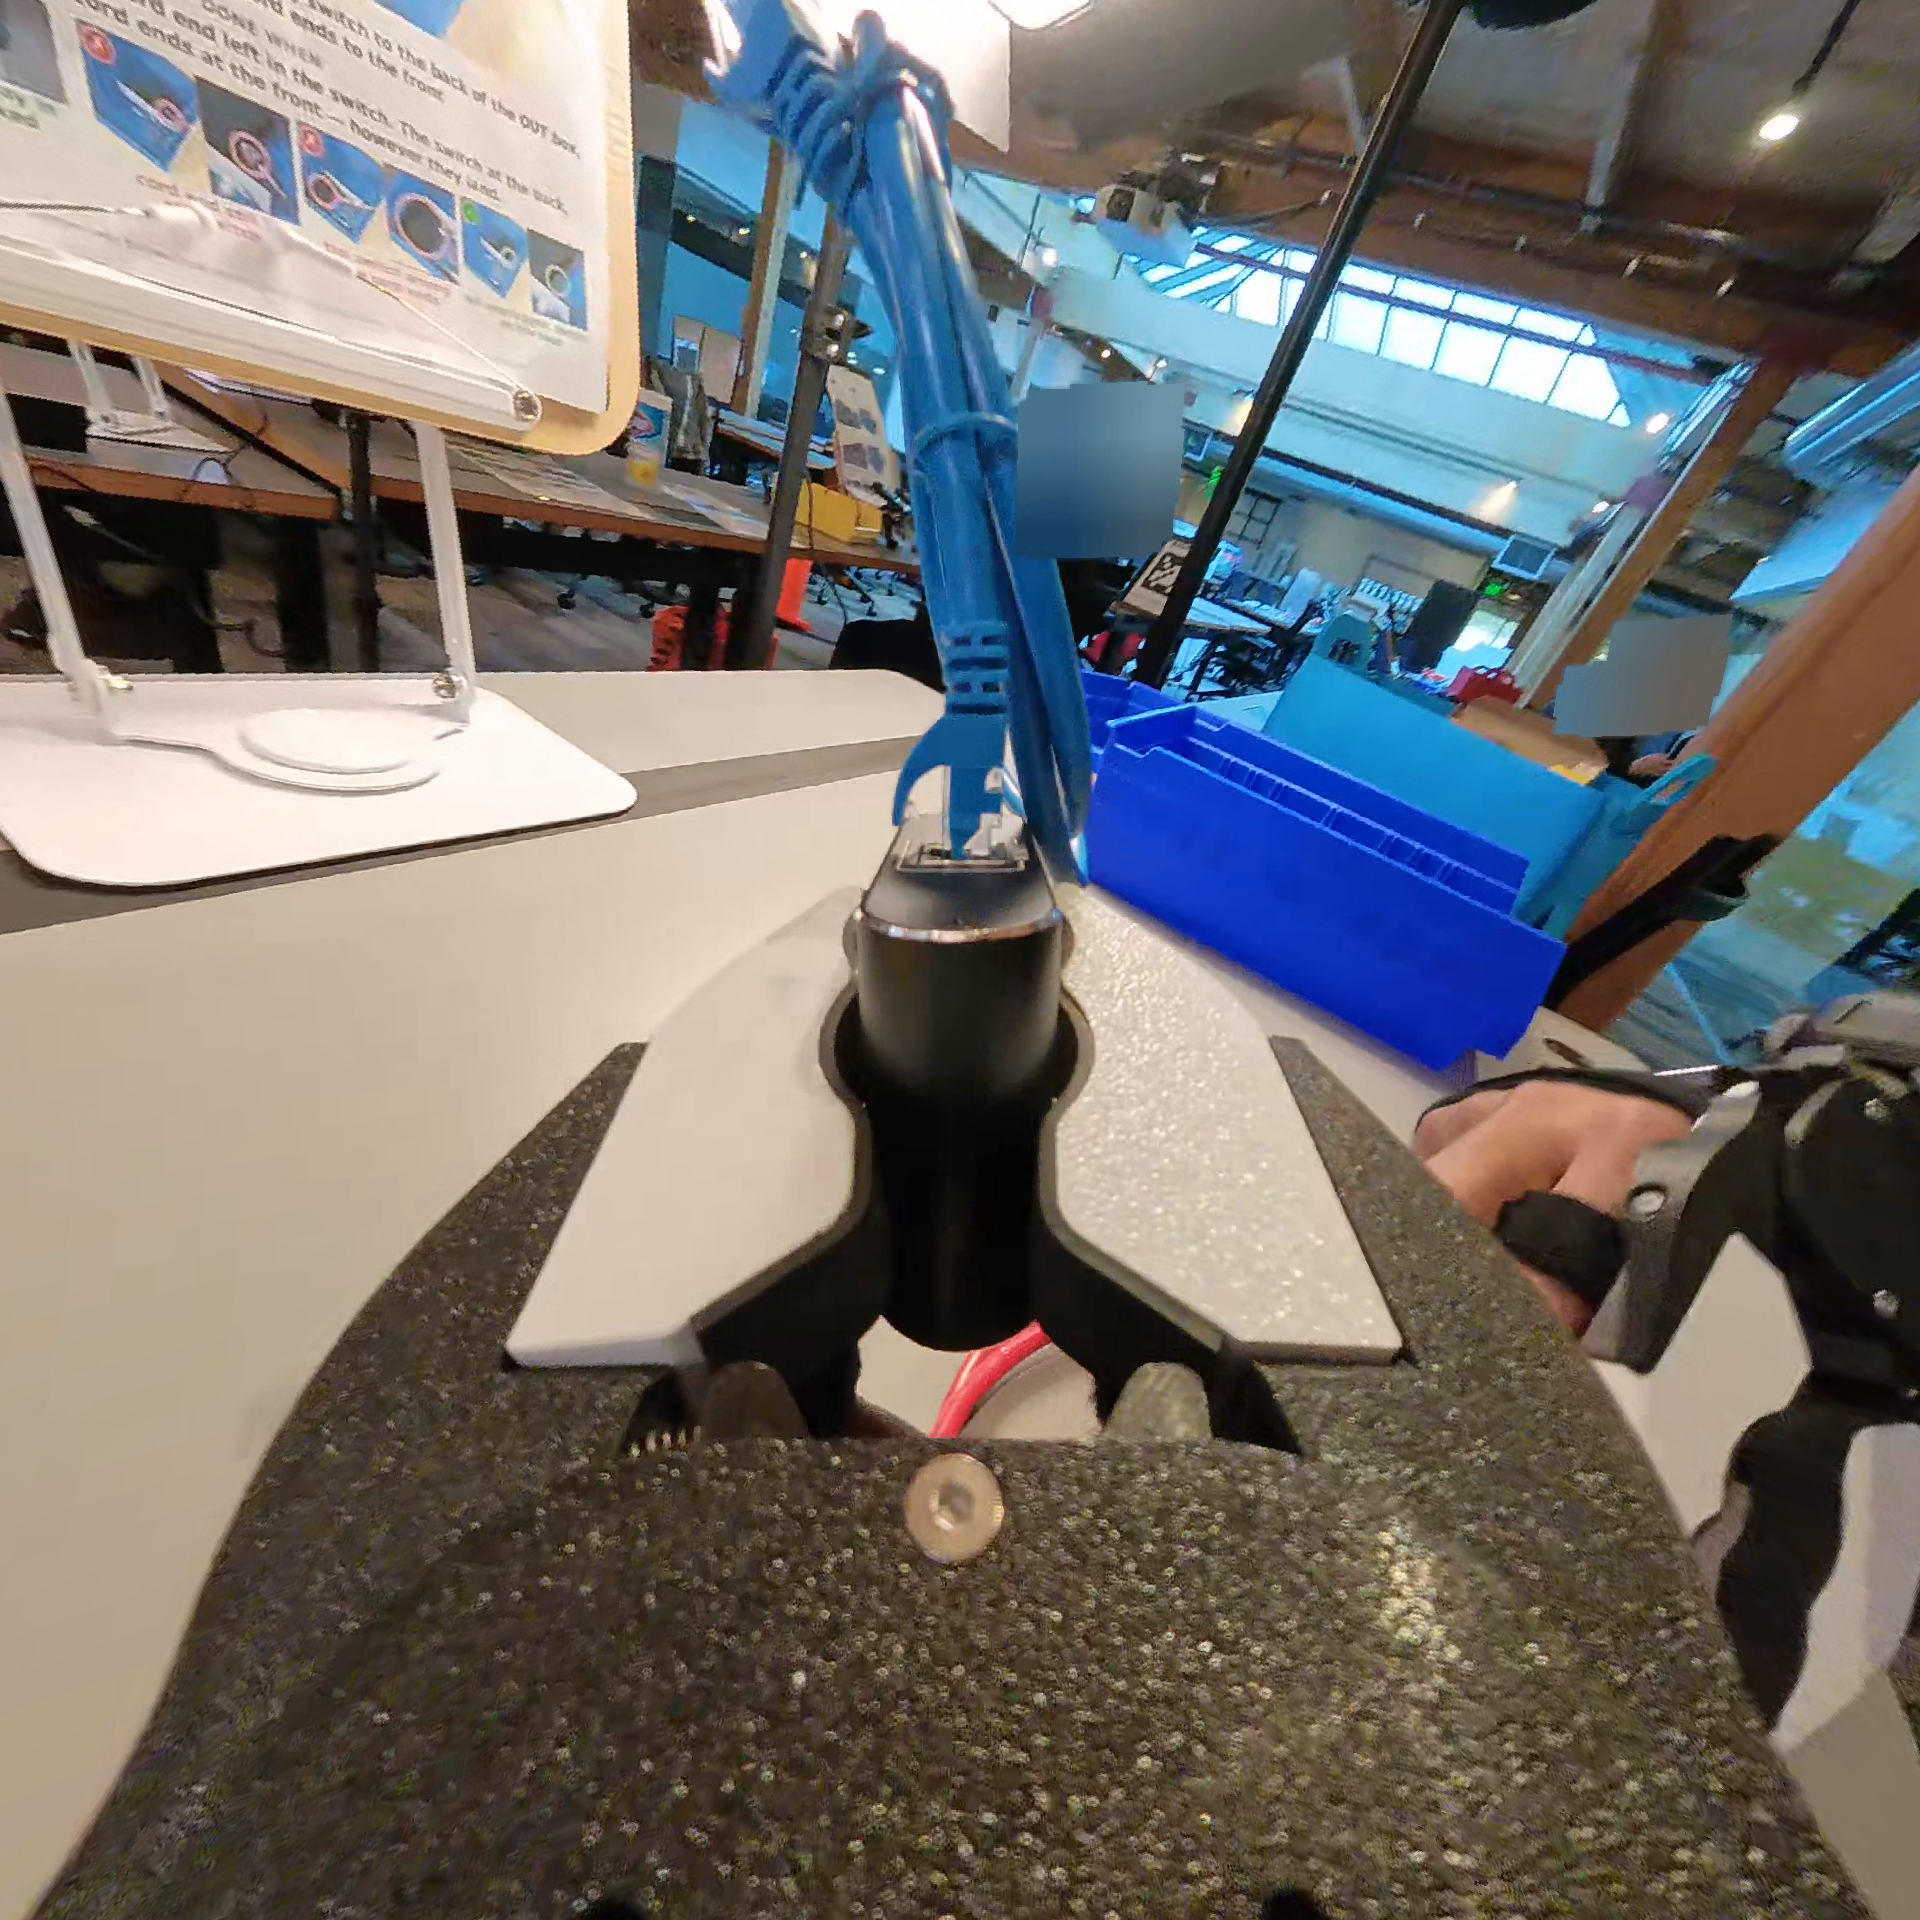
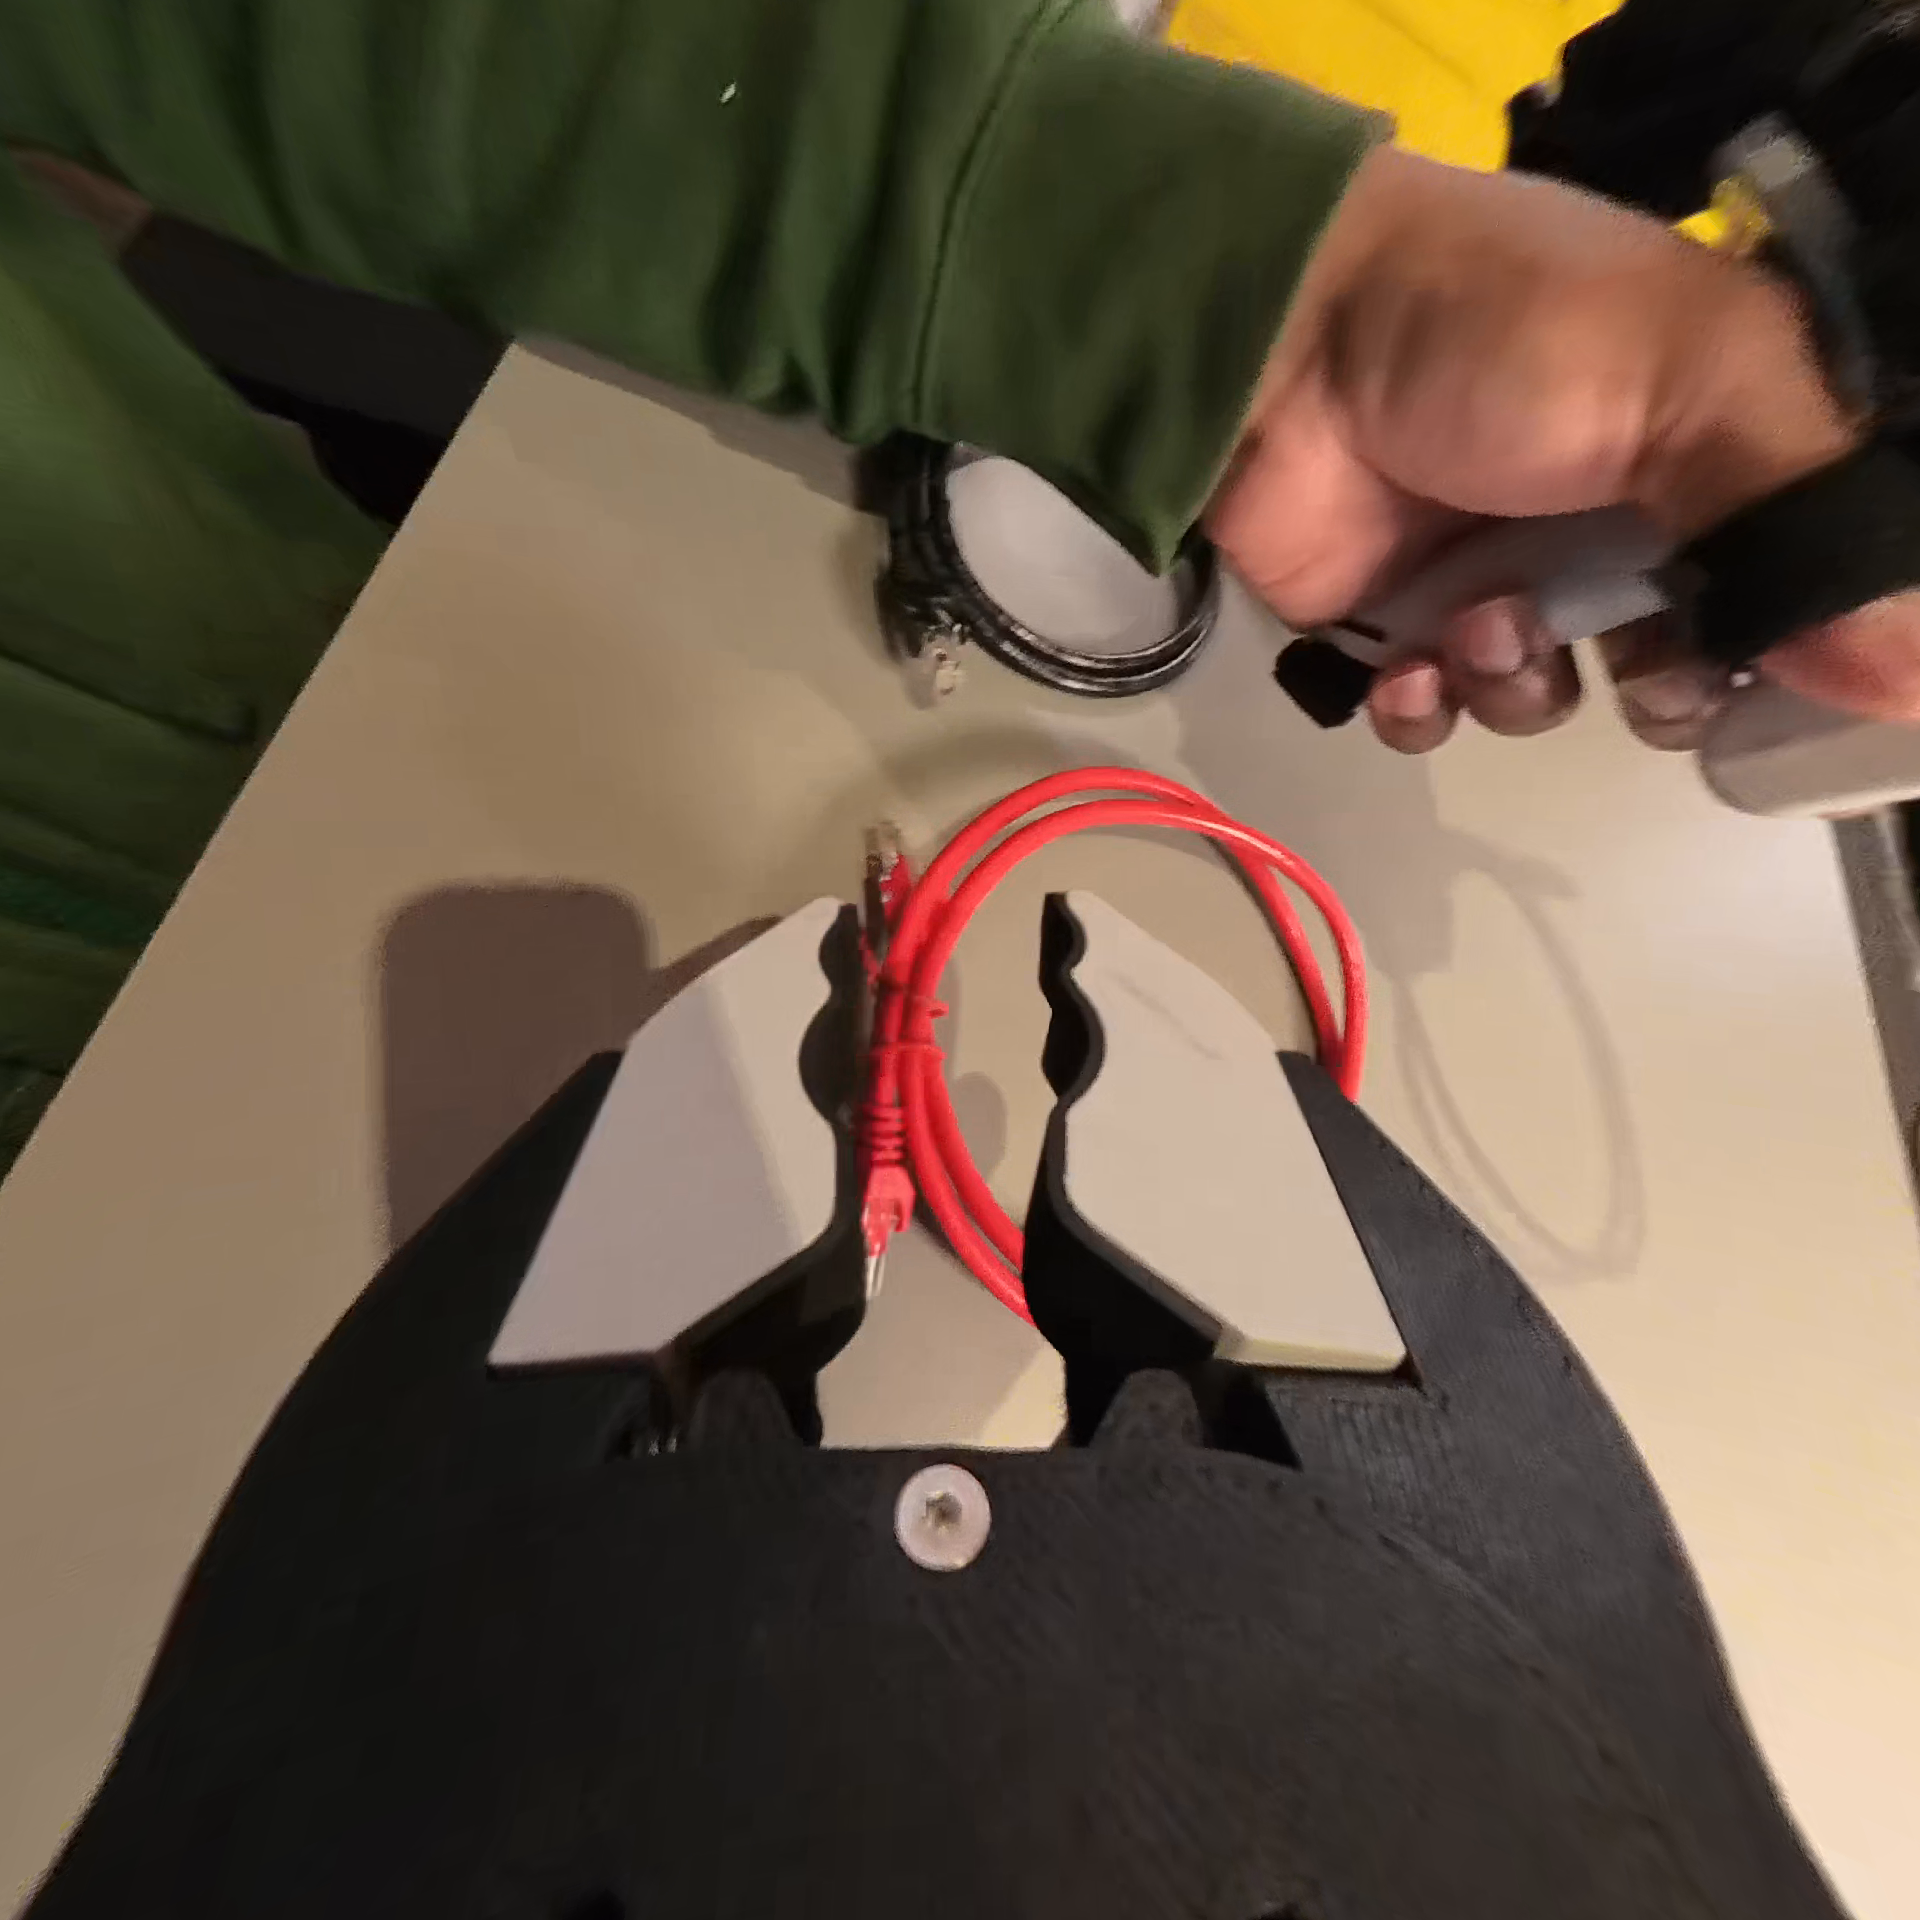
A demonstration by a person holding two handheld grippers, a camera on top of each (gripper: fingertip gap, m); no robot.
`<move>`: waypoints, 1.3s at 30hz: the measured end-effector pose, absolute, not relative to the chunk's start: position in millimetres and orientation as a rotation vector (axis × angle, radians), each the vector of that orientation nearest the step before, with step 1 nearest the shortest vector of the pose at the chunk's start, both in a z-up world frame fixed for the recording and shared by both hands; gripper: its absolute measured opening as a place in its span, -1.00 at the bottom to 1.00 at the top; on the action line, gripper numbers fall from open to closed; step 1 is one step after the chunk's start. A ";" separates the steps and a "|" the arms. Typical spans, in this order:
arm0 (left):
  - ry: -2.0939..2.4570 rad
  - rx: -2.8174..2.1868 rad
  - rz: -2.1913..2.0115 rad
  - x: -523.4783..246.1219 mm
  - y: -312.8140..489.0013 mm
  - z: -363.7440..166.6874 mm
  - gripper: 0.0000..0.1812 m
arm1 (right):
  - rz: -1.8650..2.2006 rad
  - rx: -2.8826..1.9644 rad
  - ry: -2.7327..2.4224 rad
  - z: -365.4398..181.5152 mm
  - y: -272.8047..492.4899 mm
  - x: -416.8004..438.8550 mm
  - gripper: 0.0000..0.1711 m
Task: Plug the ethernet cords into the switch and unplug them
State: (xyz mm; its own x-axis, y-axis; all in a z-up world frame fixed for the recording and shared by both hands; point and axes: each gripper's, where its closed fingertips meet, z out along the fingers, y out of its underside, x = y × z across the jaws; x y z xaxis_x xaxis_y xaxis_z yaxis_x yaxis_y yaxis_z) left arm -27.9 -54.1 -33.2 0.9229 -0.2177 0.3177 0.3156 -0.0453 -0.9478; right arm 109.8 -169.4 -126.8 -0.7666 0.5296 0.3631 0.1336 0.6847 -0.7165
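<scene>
In the left wrist view my left gripper [image 1: 956,935] is shut on a small black switch [image 1: 956,1049], held with its port end pointing away from the camera. A bundled blue ethernet cord [image 1: 961,540] rises from it, and its blue plug [image 1: 961,769] sits in the switch's end port. In the right wrist view my right gripper [image 2: 945,925] is open just above the table, its fingers on either side of a coiled red ethernet cord [image 2: 904,1091]. The red plug [image 2: 883,1216] lies by the left finger. A coiled black cord [image 2: 1039,655] lies farther off, partly under a green sleeve.
A blue plastic bin [image 1: 1299,883] stands on the grey table [image 1: 312,1091] to the right. A pictured instruction board [image 1: 312,156] on a white stand [image 1: 312,790] is at the left. A person's hand [image 2: 1507,416] holds the other gripper's handle above the table. The tips of one gripper are about 20 cm away from the tips of the other.
</scene>
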 end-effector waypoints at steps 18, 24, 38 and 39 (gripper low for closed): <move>-0.082 -1.520 -0.470 -23.5 -54.1 -28.2 -0.69 | 0.570 -0.870 -2.350 -155.8 -95.5 99.7 -0.80; -0.110 -1.496 -0.499 -25.6 -55.2 -25.2 -0.69 | 0.463 -1.317 -2.094 -147.0 -26.5 94.8 -0.80; -0.154 -1.459 -0.598 -23.4 -55.8 -22.6 -0.69 | 0.615 -1.178 -2.028 -110.3 -23.3 99.8 -0.76; -0.156 -1.451 -0.631 -21.1 -55.7 -21.9 -0.69 | 0.570 -1.107 -1.989 -104.3 -18.8 95.5 -0.76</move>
State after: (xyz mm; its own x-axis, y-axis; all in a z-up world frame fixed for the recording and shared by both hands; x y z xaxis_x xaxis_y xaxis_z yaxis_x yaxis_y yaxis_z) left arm -21.1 -55.7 -21.9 0.8298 -0.3055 0.4670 0.4878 -0.0094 -0.8729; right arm 95.5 -18.8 -104.3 -0.3217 0.8531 0.4108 0.5062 0.5216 -0.6868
